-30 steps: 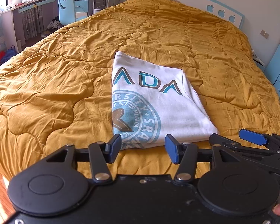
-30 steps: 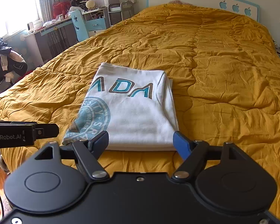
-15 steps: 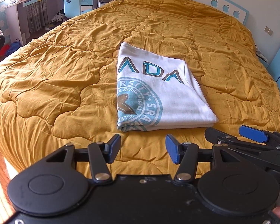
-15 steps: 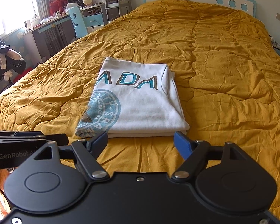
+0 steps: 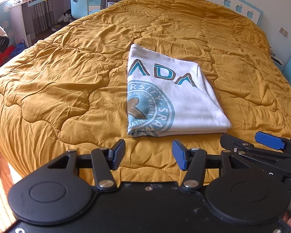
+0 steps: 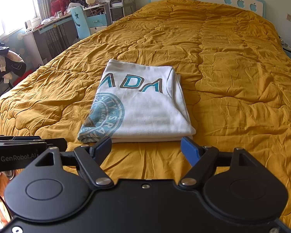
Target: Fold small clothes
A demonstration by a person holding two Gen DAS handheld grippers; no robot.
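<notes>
- On the mustard-yellow quilted bed (image 5: 67, 89), near its foot edge, a white T-shirt (image 5: 186, 104) lies folded into a flat rectangle, its stacked layers showing along the near edge; the fold looks complete or nearly so.
- Both tools hang short of the shirt, which suggests it has been let go to settle on the quilt.
- Left tool (image 5: 148, 154): blue pads spread, nothing between them, the shirt's near edge at about twelve o'clock from it.
- Right tool (image 6: 145, 149): spread as well and empty, pads flanking the shirt's near edge without touching it; the shirt sits at twelve o'clock.
- From the left view, the right tool shows at three o'clock, just beside.
- Print on the shirt: large teal letters "ADA", cut off by the fold, and a round seal reading in part "RSITY" and "SRA"; the smaller inner text is too blurred to trust.
- A label on the left tool's body reads "GenRobot.AI" in the right view.
</notes>
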